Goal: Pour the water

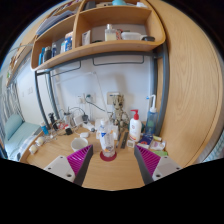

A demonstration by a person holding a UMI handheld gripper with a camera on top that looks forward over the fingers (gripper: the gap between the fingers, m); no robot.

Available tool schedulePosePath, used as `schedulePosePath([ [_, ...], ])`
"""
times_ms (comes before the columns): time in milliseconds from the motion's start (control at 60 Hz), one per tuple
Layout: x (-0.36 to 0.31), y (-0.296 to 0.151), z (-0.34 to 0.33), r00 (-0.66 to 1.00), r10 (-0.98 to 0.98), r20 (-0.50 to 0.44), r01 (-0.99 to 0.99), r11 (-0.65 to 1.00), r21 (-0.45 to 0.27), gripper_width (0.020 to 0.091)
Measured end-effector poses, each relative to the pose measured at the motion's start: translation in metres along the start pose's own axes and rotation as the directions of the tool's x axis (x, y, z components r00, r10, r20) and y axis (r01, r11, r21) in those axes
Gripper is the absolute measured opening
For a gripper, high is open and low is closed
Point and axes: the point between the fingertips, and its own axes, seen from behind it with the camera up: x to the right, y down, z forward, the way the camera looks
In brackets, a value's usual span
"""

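A small clear bottle with a red cap (106, 138) stands upright on a light wooden desk (112, 172), just ahead of the gripper (112, 163) and roughly in line with the gap between its fingers. Nothing is held: the two fingers are spread wide apart, their magenta pads (148, 160) facing each other across bare desk surface, and the bottle sits beyond the fingertips without touching them. The gripper is held low and level, pointing forward over the desk toward the wall.

Just left of the bottle is a white cup (80, 144). To its right stands a taller white bottle with a red pump top (134, 127), and further right a blue-tinted bottle (150, 120). More small jars and containers crowd the desk's left side, too small to identify. Behind them, sockets and cables run along the white wall (100, 85). Above, a wooden shelf (95, 45) carries books and boxes, and a wooden panel (190, 90) rises on the right.
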Motion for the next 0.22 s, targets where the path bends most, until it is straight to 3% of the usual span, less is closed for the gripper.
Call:
schedulePosePath([
  [217,0.022,-0.011,-0.004,0.999,0.022,-0.042,-0.022,1.0,0.015,0.0843],
])
